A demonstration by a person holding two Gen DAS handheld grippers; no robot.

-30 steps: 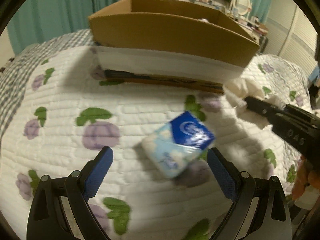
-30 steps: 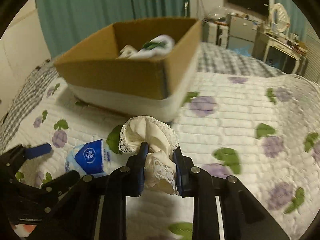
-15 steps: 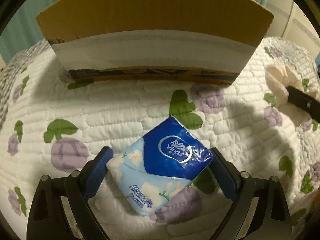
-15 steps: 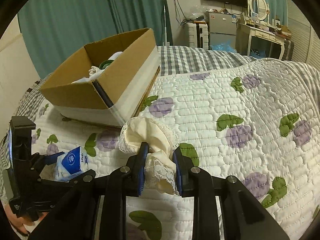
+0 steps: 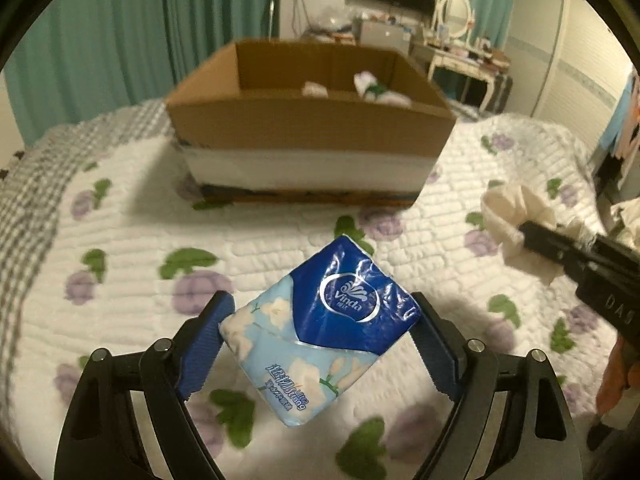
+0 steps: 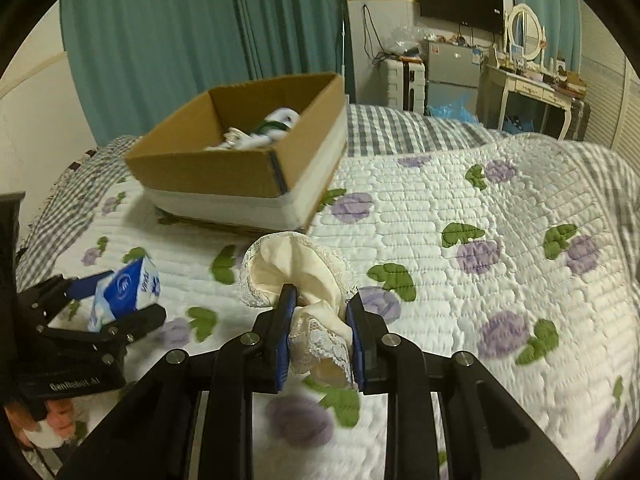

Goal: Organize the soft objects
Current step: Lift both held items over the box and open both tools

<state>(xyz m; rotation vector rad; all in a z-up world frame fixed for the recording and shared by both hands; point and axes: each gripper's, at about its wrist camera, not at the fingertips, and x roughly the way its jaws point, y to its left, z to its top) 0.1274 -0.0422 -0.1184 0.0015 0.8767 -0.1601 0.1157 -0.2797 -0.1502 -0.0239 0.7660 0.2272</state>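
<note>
My left gripper (image 5: pixel 320 332) is shut on a blue Vinda tissue pack (image 5: pixel 324 336) and holds it above the quilt; the pack also shows in the right wrist view (image 6: pixel 124 288). My right gripper (image 6: pixel 320 308) is shut on a cream lace-trimmed cloth (image 6: pixel 304 268), lifted off the bed; the cloth also shows at the right of the left wrist view (image 5: pixel 516 216). An open cardboard box (image 5: pixel 308 128) sits ahead on the bed with white and green soft items (image 6: pixel 264 132) inside.
A white quilt (image 6: pixel 460 280) with purple flowers and green leaves covers the bed, over a grey checked blanket (image 6: pixel 384 128). Teal curtains (image 5: pixel 120 32) hang behind the box. A dresser with a mirror (image 6: pixel 524 40) and a TV stand at the back right.
My left gripper closed on the tissue pack and lifted it off the quilt, pulling back from the box. My right gripper kept the cloth and rose a little.
</note>
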